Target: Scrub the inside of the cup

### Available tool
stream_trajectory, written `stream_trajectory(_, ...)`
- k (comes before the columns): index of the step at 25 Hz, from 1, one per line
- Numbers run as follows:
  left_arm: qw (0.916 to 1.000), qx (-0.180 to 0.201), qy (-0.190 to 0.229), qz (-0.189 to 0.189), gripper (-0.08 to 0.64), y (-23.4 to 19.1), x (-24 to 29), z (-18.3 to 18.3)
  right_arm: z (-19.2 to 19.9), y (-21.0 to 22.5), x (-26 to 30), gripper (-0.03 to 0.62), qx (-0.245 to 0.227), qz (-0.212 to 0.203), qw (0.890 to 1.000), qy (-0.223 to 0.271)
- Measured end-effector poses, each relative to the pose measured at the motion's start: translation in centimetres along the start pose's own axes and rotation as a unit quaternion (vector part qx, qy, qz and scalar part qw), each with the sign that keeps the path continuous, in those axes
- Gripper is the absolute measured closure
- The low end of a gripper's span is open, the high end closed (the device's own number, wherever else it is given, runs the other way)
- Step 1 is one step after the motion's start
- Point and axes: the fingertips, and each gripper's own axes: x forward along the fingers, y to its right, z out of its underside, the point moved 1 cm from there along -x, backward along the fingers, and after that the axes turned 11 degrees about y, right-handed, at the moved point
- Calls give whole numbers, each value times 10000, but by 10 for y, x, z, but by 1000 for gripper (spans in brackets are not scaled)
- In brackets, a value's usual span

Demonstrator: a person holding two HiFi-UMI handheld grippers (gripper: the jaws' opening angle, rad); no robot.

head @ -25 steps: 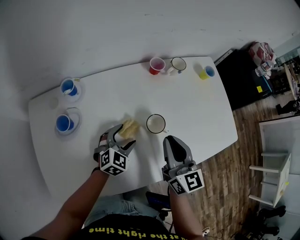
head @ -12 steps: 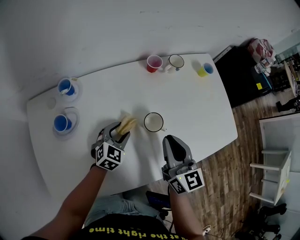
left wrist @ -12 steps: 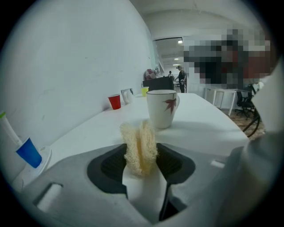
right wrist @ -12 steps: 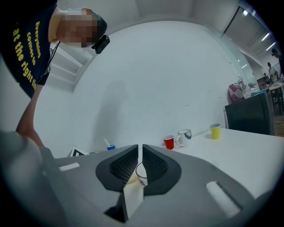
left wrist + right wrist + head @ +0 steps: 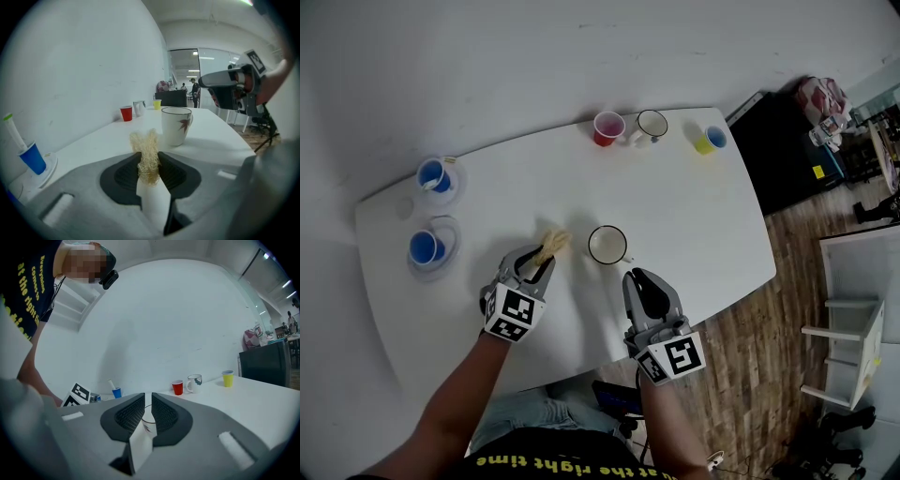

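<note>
I count six cups on the white table [image 5: 703, 220]. The white leaf-printed mug [image 5: 608, 245] sits mid-table, just ahead of both my grippers. At the far edge are one red plastic cup [image 5: 607, 127], one dark-rimmed white mug [image 5: 652, 124] and one yellow cup [image 5: 710, 141], and two blue cups [image 5: 434, 175] stand at the left.

There is one pale fibrous loofah scrubber [image 5: 553, 244]. My left gripper [image 5: 540, 260] has just been closing and now pinches it, near the leaf-printed mug.

My right gripper [image 5: 640, 278] is narrow, nearly together, with nothing in it. Through its slit only a sliver of the leaf-printed mug shows.

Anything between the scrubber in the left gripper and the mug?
Nothing visible. The left gripper, whose jaws have just been closing on the scrubber, faces the mug across bare table. The right gripper sits near the mug's handle, clear of the rim.
</note>
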Motion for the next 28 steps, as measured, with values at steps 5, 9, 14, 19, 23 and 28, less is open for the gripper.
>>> stream_trajectory(5, 9999, -40, 144, 31, 453, -5, -9, -13, 21, 5, 2, 436, -291, -31, 9988, -394)
stream_trajectory(9, 9997, -24, 224, 18, 453, -8, -21, -22, 43, 13, 7, 301, -419, -111, 9969, -662)
stream_trajectory(14, 9989, 239, 412, 46, 453, -5, -34, -36, 65, 19, 18, 199, -667, -473, 9928, -880)
stream_trajectory(19, 9981, 400, 474, -30, 453, -8, -50, -43, 80, 17, 35, 178, -871, -772, 9887, -941)
stream_trajectory(23, 9974, 423, 575, -137, 453, -11, -56, -48, 96, 16, 45, 170, -983, -922, 9851, -1071)
stream_trajectory(28, 9974, 420, 571, -159, 453, -12, -59, -46, 110, 20, 49, 166, -1010, -925, 9831, -1212)
